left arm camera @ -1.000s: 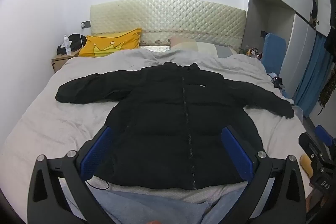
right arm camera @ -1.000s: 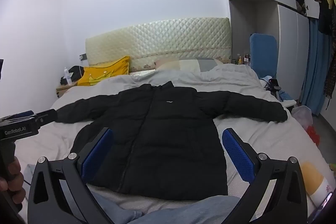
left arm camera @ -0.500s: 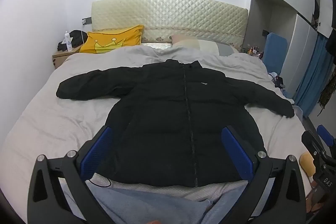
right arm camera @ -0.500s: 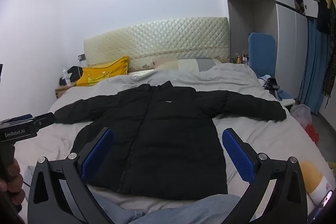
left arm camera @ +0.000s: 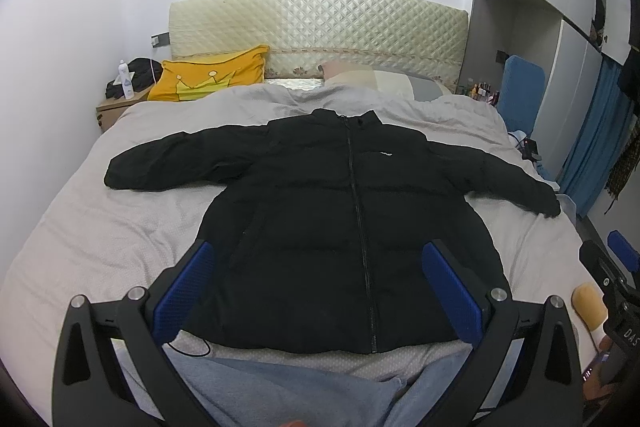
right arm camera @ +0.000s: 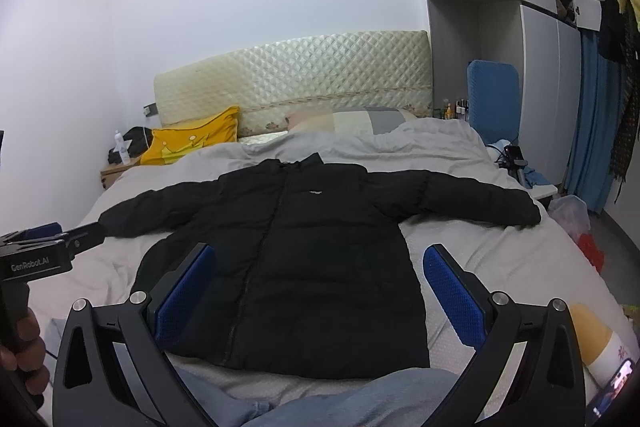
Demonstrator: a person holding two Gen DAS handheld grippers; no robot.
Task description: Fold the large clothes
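the black zipped puffer jacket (left arm camera: 344,227) lies flat on the grey-sheeted bed (left arm camera: 100,227), collar toward the quilted cream headboard (left arm camera: 320,27), sleeves spread sideways. the left gripper (left arm camera: 316,287) and right gripper (right arm camera: 320,287) hover above its hem, both with jaws wide apart, holding nothing.

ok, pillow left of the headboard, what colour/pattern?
Yellow pillow with a lighter yellow crown print; clearest in the left wrist view.

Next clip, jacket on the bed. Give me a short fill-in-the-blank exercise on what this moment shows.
1. The black jacket lies flat on the bed with both sleeves spread ____.
2. Its front zipper is ____.
3. The left gripper and right gripper both have jaws ____, holding nothing.
4. The pillow with the crown print is ____.

Missing words: outward; closed; open; yellow
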